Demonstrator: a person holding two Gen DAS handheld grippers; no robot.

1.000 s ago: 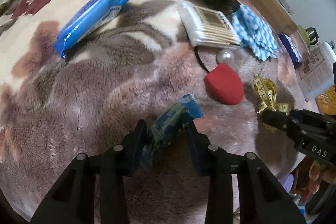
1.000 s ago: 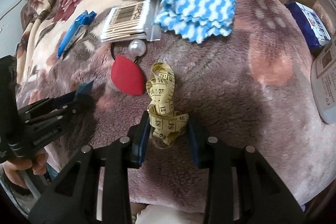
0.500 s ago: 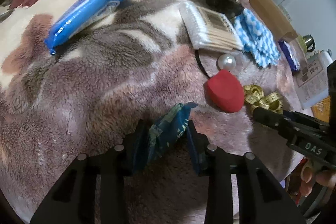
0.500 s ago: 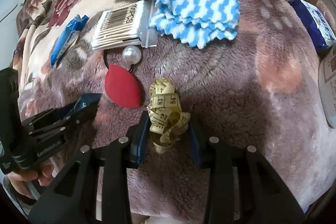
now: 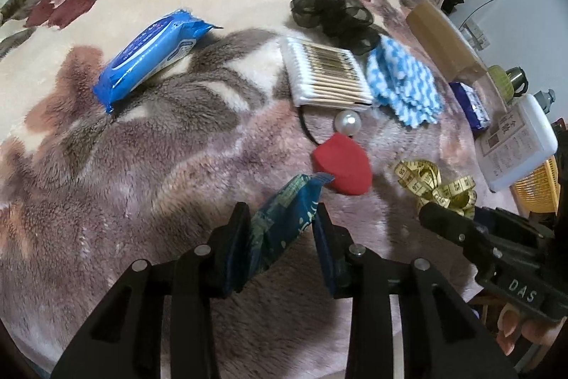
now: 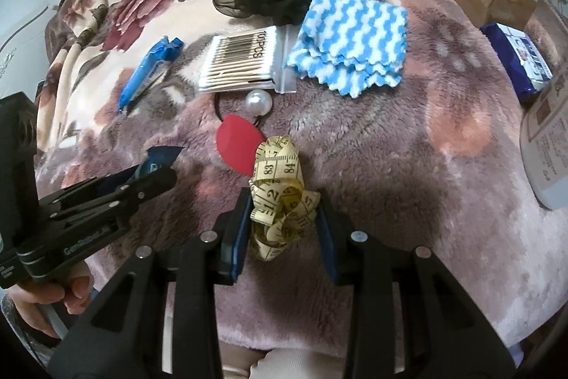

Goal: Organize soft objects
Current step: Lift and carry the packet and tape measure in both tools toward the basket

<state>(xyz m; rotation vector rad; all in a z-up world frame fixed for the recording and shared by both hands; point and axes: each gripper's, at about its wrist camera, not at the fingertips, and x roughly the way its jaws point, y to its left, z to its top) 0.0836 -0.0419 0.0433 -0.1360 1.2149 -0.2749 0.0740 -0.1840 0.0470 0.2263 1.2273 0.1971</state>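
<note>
2 grippers: left gripper, right gripper. 2 blue packs: big pack, small pack. 1 tape measure, 1 red sponge, 1 pearl hair tie, 1 cotton bud pack, 1 blue-white cloth, 1 black scrunchie.

We see soft, even room light. Both round pictures bend at their dark edges. Small shadows sit under the blanket's things. The middle looks sharp.

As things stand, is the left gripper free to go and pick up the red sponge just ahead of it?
Probably not yet. The left gripper is shut on a dark blue packet, so its fingers are occupied. The red sponge lies uncovered on the blanket just ahead; the path itself looks free.
</note>
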